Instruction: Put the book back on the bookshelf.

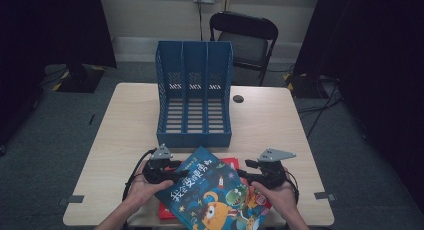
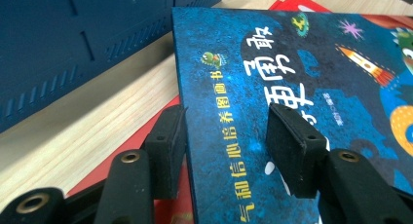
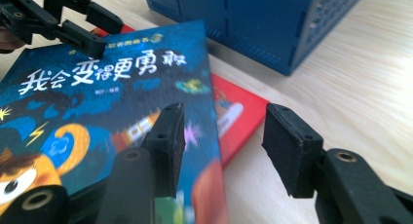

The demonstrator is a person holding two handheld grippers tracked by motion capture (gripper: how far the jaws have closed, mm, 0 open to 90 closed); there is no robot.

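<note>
A blue picture book [image 1: 215, 192] with cartoon figures and white characters lies askew over a red book [image 1: 231, 163] near the table's front edge. My left gripper [image 1: 176, 175] is at the book's left edge and my right gripper [image 1: 246, 172] at its right edge. In the left gripper view the open jaws [image 2: 226, 141] straddle the book's edge [image 2: 292, 63]: one pad beside it over the red book [image 2: 131, 151], the other above the cover. In the right gripper view the open jaws [image 3: 224, 141] straddle the blue book's [image 3: 97, 87] other edge, above the red book [image 3: 238, 117].
A blue three-slot file holder [image 1: 195, 90] stands mid-table just beyond the books, also close by in the gripper views [image 2: 73, 39] [image 3: 263, 19]. A small black disc [image 1: 238, 98] lies to its right. A black chair [image 1: 245, 35] stands behind the table.
</note>
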